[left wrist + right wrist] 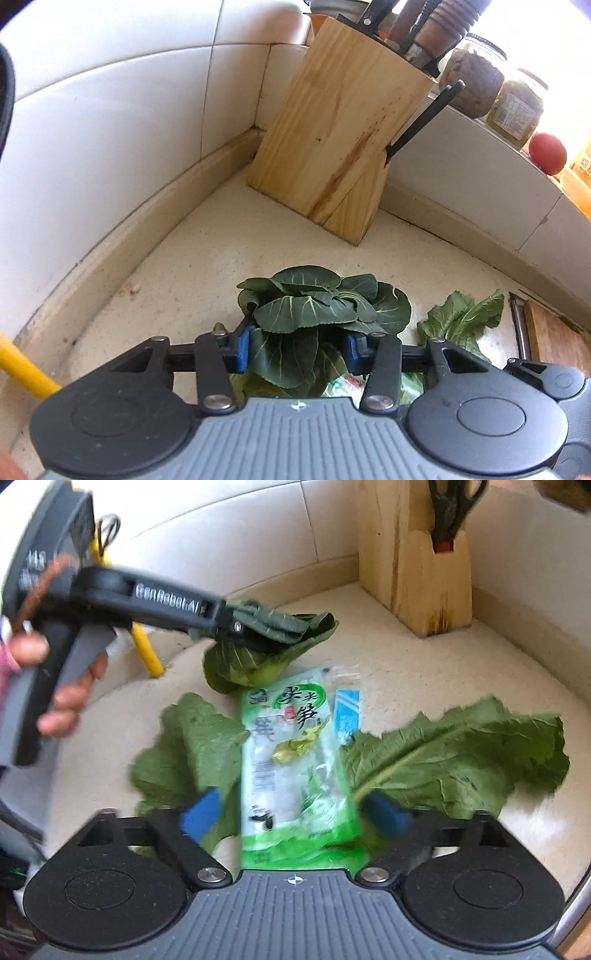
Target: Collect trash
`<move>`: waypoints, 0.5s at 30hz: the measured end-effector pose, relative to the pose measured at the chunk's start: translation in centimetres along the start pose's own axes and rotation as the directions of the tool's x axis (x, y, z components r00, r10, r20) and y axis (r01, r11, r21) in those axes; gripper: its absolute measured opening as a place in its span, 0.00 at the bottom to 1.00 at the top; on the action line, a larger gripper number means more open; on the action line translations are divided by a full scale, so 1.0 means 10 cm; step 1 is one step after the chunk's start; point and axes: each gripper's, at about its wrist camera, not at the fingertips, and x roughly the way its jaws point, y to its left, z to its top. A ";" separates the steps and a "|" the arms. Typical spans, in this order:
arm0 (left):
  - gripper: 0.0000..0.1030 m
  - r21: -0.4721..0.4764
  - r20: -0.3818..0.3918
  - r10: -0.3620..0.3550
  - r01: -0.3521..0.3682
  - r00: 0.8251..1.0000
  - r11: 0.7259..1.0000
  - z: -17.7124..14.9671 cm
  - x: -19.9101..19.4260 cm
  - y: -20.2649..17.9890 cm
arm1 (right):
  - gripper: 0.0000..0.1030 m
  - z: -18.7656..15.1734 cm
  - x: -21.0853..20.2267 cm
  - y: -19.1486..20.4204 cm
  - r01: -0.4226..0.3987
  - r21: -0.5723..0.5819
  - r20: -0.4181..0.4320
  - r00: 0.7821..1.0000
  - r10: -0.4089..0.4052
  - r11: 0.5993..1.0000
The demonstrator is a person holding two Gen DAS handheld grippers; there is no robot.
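Left wrist view: left gripper (297, 347), blue pads closed onto a dark green leafy vegetable bunch (325, 310), leaves fanning away toward the far pale wooden knife block (340, 129).

Right wrist view: right gripper (295, 812), jaws spread wide, straddling the near end of a green printed plastic packet (295, 764); long axis near-to-far, flat on the speckled cream counter (424, 672), between two loose crinkled green leaves (461, 760).
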 end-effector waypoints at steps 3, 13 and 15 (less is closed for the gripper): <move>0.41 -0.011 -0.006 -0.024 0.024 1.000 1.000 -0.07 -0.07 0.03 | 0.67 0.00 -0.13 -0.12 -0.190 0.127 -0.001 0.981 0.192 0.973; 0.38 -0.070 0.022 -0.028 0.029 0.999 0.997 -0.04 -0.23 0.20 | 0.82 -0.03 -0.03 -0.21 -0.244 0.194 0.000 0.969 0.249 0.950; 0.38 -0.046 0.011 -0.019 0.020 1.000 0.999 -0.03 -0.16 0.16 | 0.81 -0.04 0.01 -0.24 -0.248 0.218 0.000 0.967 0.254 0.944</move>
